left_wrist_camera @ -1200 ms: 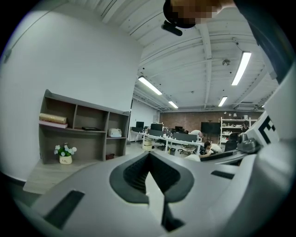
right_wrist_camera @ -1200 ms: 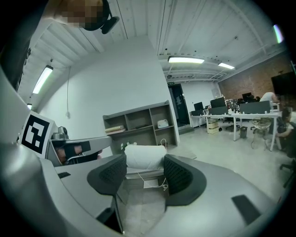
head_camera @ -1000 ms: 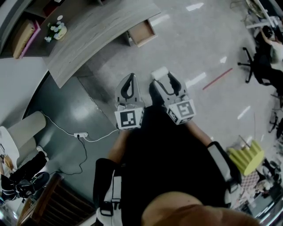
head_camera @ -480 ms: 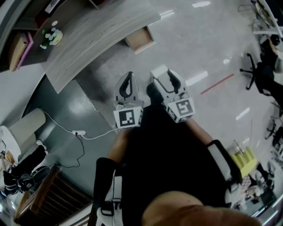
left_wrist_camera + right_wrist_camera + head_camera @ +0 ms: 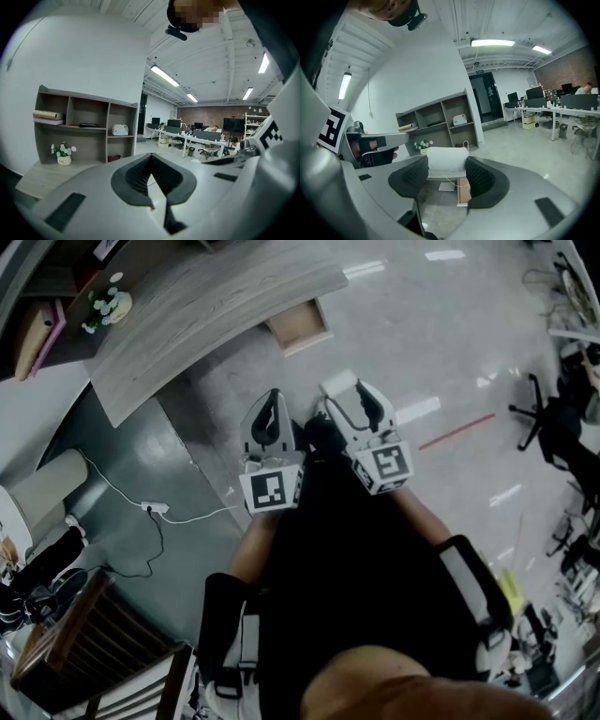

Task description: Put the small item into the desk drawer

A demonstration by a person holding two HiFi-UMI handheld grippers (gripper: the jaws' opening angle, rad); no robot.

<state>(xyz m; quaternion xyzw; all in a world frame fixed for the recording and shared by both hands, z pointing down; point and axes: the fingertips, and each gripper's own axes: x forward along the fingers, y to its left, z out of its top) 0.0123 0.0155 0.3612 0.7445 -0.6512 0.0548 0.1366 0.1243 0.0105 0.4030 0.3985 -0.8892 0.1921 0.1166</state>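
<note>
Small white item [image 5: 446,159] is sitting clamped between the jaws of the right gripper [image 5: 349,404], well short of the desk drawer [image 5: 298,324], which is hanging open under the curved desk [image 5: 206,306]. The left gripper [image 5: 272,416], equally short of the drawer, is carrying nothing, its jaws pressed together. Pickup looks done; reaching the drawer and releasing the item inside are what is left.

In the head view the open drawer [image 5: 298,326] is too small to show whether anything lies inside, and the desk [image 5: 206,306] runs off the top edge. In the right gripper view, the small white item [image 5: 446,159] clamped in the right gripper [image 5: 446,172] hides part of the desk. The objects on the shelf [image 5: 86,126] are too small to identify.
</note>
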